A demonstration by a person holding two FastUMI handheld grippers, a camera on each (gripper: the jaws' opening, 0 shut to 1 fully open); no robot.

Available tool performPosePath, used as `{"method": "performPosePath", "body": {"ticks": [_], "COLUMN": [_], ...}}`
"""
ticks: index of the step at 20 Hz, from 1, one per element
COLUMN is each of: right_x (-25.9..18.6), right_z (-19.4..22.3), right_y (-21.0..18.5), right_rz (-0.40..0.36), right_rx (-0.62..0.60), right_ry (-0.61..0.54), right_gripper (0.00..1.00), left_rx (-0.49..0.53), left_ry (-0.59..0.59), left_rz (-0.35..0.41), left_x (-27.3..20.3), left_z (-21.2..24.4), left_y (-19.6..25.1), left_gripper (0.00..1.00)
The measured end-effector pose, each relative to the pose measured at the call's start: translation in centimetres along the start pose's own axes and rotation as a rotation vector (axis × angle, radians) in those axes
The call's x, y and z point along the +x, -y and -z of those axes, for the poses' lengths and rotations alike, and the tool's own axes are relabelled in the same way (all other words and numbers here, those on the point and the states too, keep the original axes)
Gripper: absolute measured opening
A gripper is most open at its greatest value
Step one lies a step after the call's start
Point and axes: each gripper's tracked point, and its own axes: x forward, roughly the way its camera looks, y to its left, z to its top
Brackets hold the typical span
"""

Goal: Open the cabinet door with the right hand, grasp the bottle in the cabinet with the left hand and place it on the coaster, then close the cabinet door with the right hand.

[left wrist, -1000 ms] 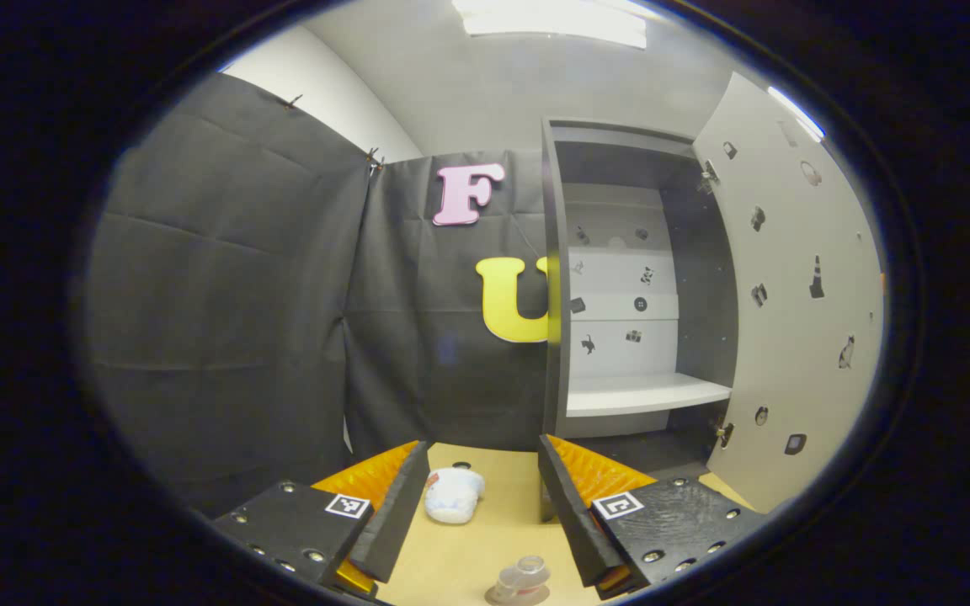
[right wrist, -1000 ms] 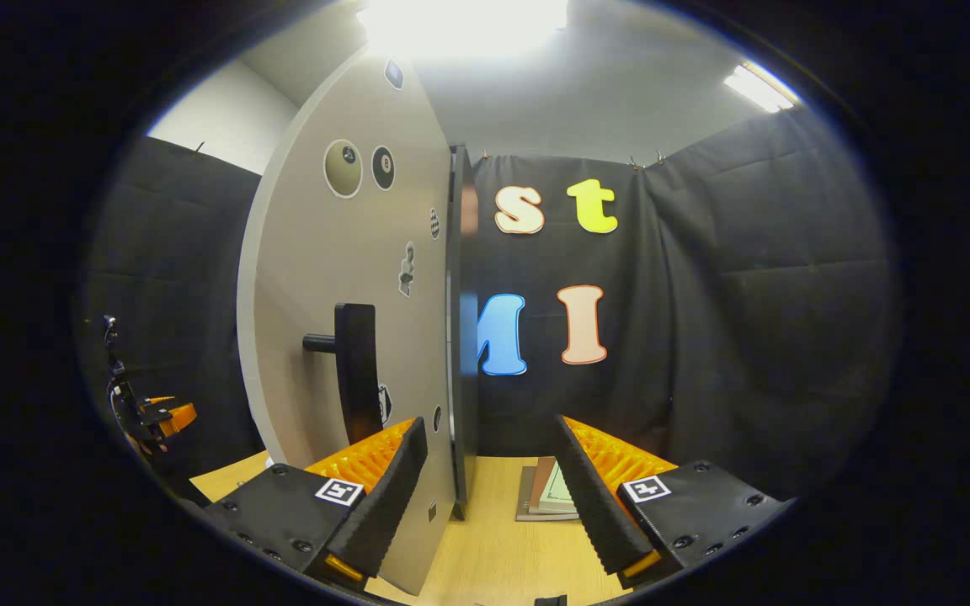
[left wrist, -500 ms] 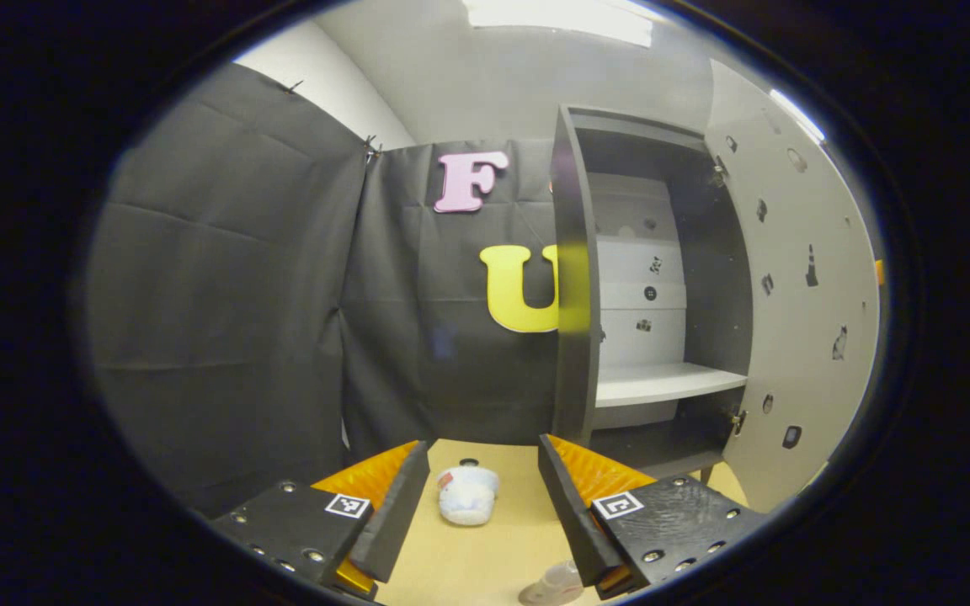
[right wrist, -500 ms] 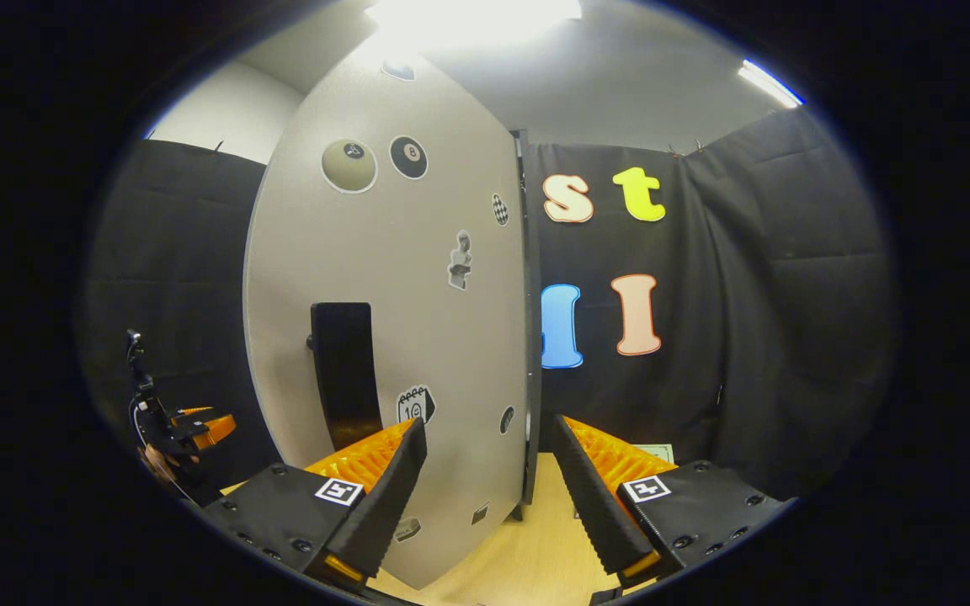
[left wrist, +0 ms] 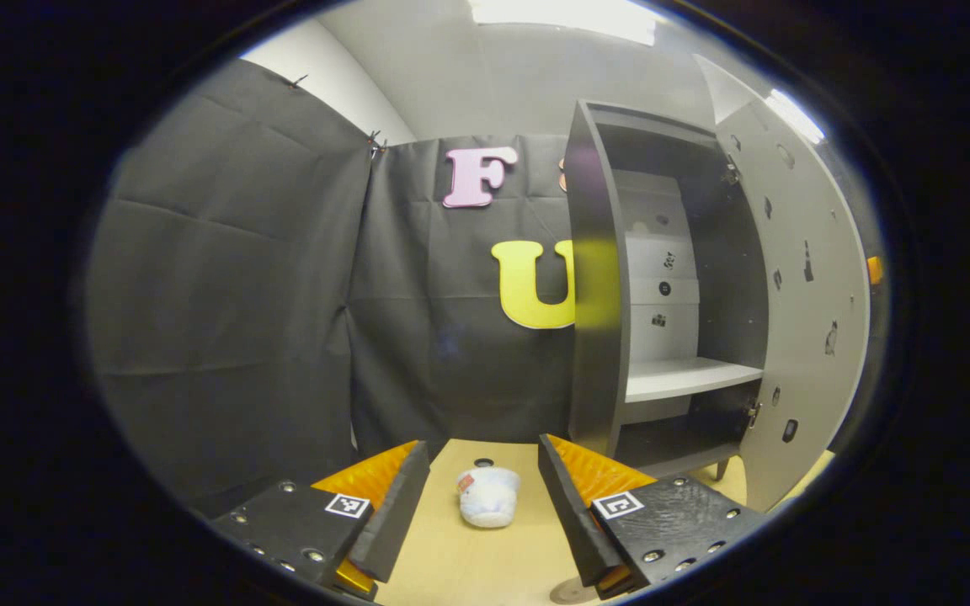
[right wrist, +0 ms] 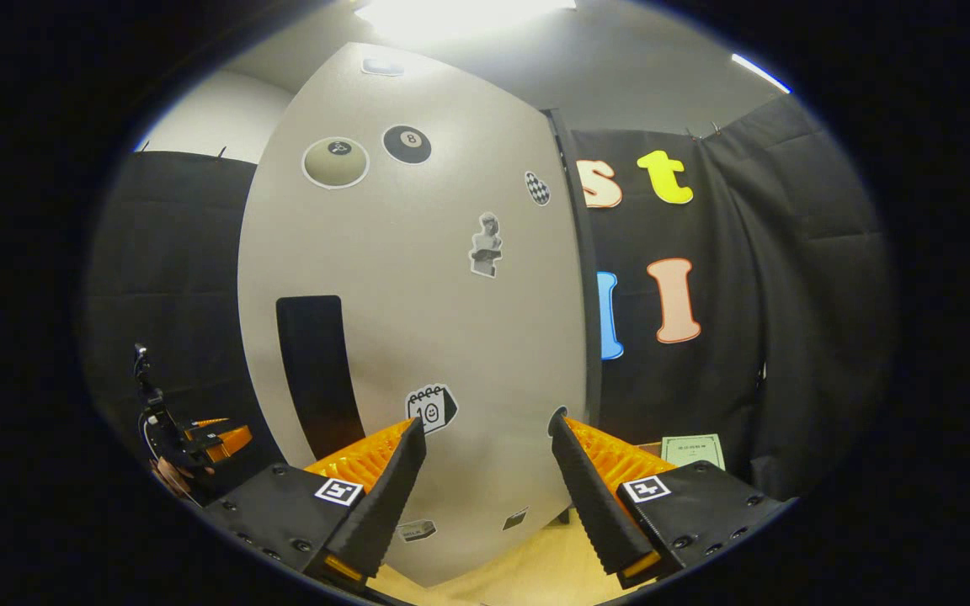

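Facing the outer side of the cabinet door (right wrist: 418, 278), the right gripper (right wrist: 485, 421) stands open and empty, its fingers spread, with the panel close ahead of them; whether either fingertip touches it cannot be told. The door stands upright, long axis vertical. Its hinged edge lies ahead and to the gripper's right. Its free edge and the dark upright handle (right wrist: 317, 370) lie ahead to the left, above the left finger. Judged from this, a straight push forward on the panel, towards the handle side, would swing it shut, and no grasp of the handle seems needed. The right gripper is plainly the nearer one to the door. The left gripper (right wrist: 207, 438), seen from here with the hand that holds it, sits well off beyond the free edge. In the left gripper view the left gripper (left wrist: 481, 443) is likewise open and holds nothing. A white crumpled bundle (left wrist: 489, 497) lies on the surface (left wrist: 451, 564) ahead between its fingers. The cabinet (left wrist: 594, 278) stands ahead to its right, its shelf (left wrist: 687, 377) bare. A sliver of a round flat thing, probably the coaster (left wrist: 571, 592), lies low beside its right finger; whether the bottle stands on it cannot be told. With the cabinet bare, closing looks like the step in hand.
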Motion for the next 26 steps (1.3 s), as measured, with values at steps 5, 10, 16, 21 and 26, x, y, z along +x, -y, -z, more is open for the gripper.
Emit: {"method": "performPosePath", "body": {"ticks": [5,10,16,21,26], "right_x": [2.5,6.1,10.6,12.6,14.1], "right_z": [0.9,2.5,3.3,3.3,2.9], "right_y": [-2.3,-3.6,-3.9,-3.9,-4.0], "right_rz": [-0.004,0.008,0.042,0.076,0.082], "right_rx": [-0.041,-0.058,0.008,0.005,0.015], "right_ry": [-0.018,-0.049,-0.049,-0.025,-0.011], "right_gripper": [0.96,0.96,0.96,0.96,0.96], "left_rx": [-0.001,0.009,0.016,0.015,0.009], "left_ry": [0.009,0.003,-0.016,-0.019,-0.025], "left_rz": [-0.019,-0.043,-0.095,-0.148,-0.199], "left_x": [-0.3,-1.2,-2.3,-3.6,-4.6], "left_z": [0.2,1.4,2.6,2.9,3.6], "left_y": [-3.2,-5.8,-9.2,-12.3,-14.5], "left_gripper": [0.81,0.81,0.81,0.81,0.78]}}
